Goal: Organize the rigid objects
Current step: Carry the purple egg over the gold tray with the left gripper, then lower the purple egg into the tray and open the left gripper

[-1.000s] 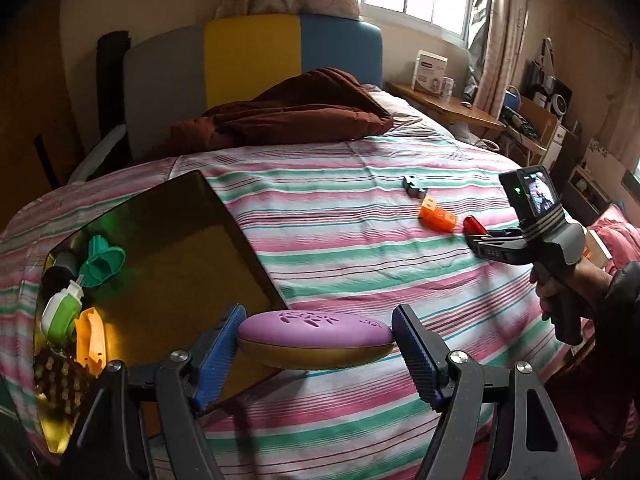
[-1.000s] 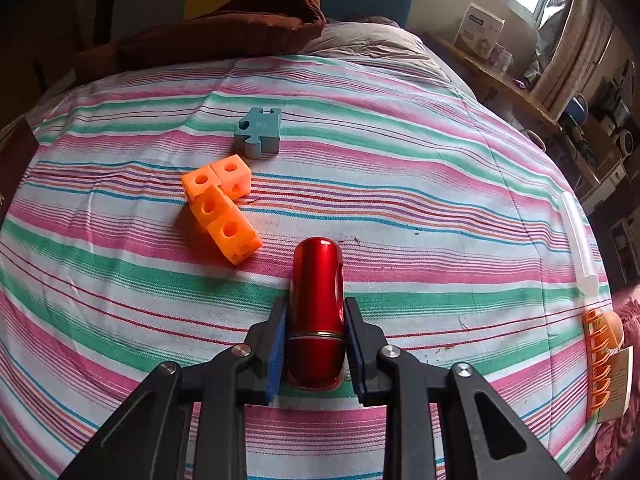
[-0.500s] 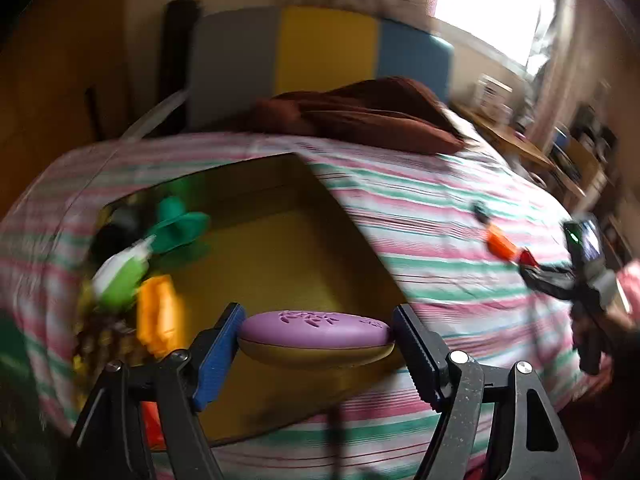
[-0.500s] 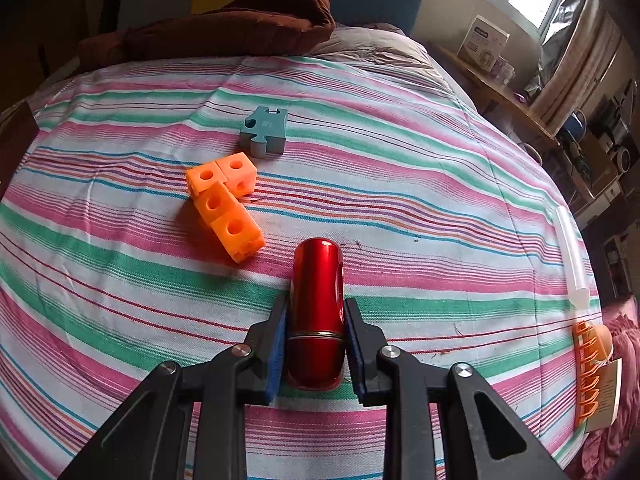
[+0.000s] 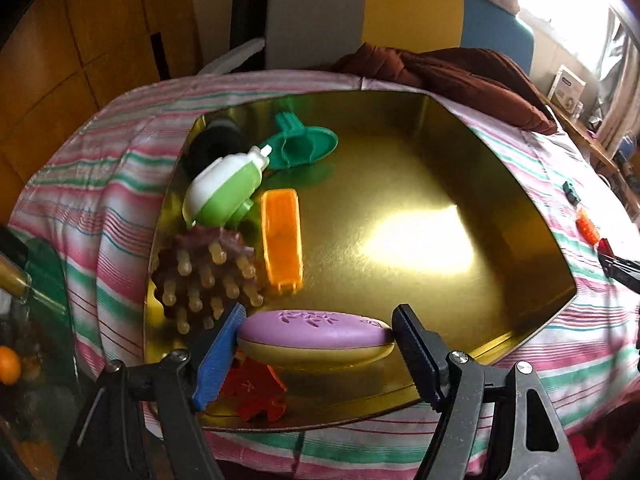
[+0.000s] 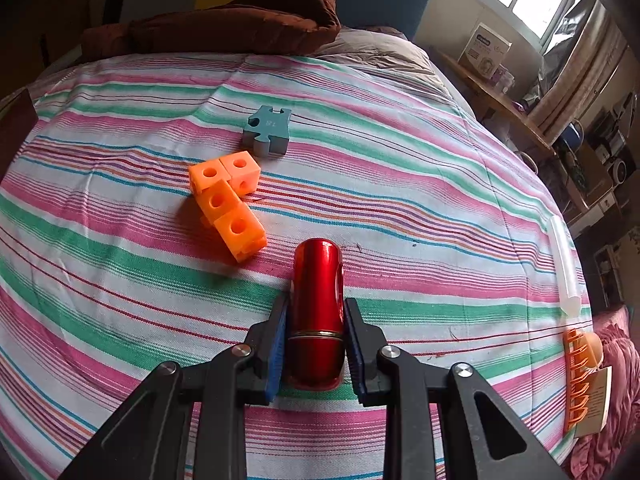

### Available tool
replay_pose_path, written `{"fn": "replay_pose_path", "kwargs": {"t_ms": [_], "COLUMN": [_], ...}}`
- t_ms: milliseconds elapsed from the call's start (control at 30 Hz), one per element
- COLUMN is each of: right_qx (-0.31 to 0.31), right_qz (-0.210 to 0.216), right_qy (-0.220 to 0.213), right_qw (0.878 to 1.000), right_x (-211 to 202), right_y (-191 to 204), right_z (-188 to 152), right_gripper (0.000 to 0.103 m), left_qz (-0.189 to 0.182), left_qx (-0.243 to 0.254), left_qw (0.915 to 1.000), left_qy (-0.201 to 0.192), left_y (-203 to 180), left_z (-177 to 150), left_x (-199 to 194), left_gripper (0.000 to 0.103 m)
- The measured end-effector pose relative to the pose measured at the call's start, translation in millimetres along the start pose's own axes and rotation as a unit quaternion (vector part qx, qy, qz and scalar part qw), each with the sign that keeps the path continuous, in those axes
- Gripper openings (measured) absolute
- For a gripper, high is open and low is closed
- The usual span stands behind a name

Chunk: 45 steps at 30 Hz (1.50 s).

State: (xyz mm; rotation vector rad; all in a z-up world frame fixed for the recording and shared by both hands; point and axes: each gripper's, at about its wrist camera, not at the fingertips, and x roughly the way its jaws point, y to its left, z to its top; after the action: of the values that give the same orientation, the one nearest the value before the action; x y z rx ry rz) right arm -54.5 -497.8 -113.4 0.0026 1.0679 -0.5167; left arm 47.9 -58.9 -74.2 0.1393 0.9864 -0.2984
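Observation:
My left gripper (image 5: 316,344) is shut on a flat purple and yellow oval case (image 5: 316,338), held level over the near end of a gold tray (image 5: 420,208) on the striped bed. In the tray lie a green and white bottle (image 5: 224,192), a green funnel (image 5: 300,146), an orange case (image 5: 282,240), a brown spiky brush (image 5: 208,276) and a red puzzle piece (image 5: 256,394). My right gripper (image 6: 316,344) is shut on a red metal cylinder (image 6: 318,304) just above the bedspread. Orange linked cubes (image 6: 226,200) and a grey-blue puzzle piece (image 6: 267,132) lie ahead of it.
A brown blanket (image 6: 224,20) is heaped at the head of the bed. An orange hair clip (image 6: 580,380) and a clear tube (image 6: 564,264) lie at the bed's right edge. A glass table (image 5: 36,320) with an orange fruit stands left of the tray.
My left gripper has carried the oval case leftward and down, from beside the tray to over its near end. The right gripper stays put with the red cylinder.

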Motion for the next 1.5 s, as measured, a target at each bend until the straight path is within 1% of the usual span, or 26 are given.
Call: {"fn": "replay_pose_path", "kwargs": {"t_ms": [100, 233, 267, 367, 500, 633, 700, 1067, 1267, 1500], "right_qx": [0.001, 0.001, 0.001, 0.001, 0.001, -0.002, -0.003, -0.01, -0.005, 0.004], "right_qz": [0.0, 0.0, 0.0, 0.0, -0.001, -0.004, -0.005, -0.01, -0.004, 0.006], "right_qy": [0.0, 0.0, 0.0, 0.0, 0.0, -0.002, -0.003, -0.009, -0.009, 0.001], "right_qw": [1.0, 1.0, 1.0, 1.0, 1.0, 1.0, 1.0, 1.0, 1.0, 1.0], "right_x": [0, 0, 0, 0, -1, -1, -1, -3, -2, 0], "right_y": [0, 1, 1, 1, 1, 2, 2, 5, 3, -2], "right_z": [0, 0, 0, 0, -1, -1, -2, -5, -5, -2], "right_gripper": [0.026, 0.026, 0.026, 0.026, 0.026, 0.026, 0.026, 0.026, 0.026, 0.026], "left_qz": [0.017, 0.016, 0.022, 0.021, 0.034, 0.034, 0.035, 0.029, 0.023, 0.016], "left_qx": [0.019, 0.017, 0.017, 0.016, 0.025, 0.023, 0.02, 0.008, 0.003, -0.002], "left_qw": [0.9997, 0.9997, 0.9996, 0.9994, 0.9983, 0.998, 0.9978, 0.9964, 0.9965, 0.9969], "left_qy": [-0.005, -0.008, -0.012, -0.022, -0.039, -0.049, -0.053, -0.079, -0.081, -0.078], "left_y": [-4, -3, -2, -1, -1, 1, 3, 6, 8, 10], "left_z": [-1, 0, 0, 2, 3, 5, 5, 7, 7, 5], "left_x": [2, 0, -1, -7, -14, -24, -28, -49, -52, -51], "left_gripper": [0.076, 0.077, 0.077, 0.077, 0.077, 0.077, 0.08, 0.08, 0.08, 0.08]}}
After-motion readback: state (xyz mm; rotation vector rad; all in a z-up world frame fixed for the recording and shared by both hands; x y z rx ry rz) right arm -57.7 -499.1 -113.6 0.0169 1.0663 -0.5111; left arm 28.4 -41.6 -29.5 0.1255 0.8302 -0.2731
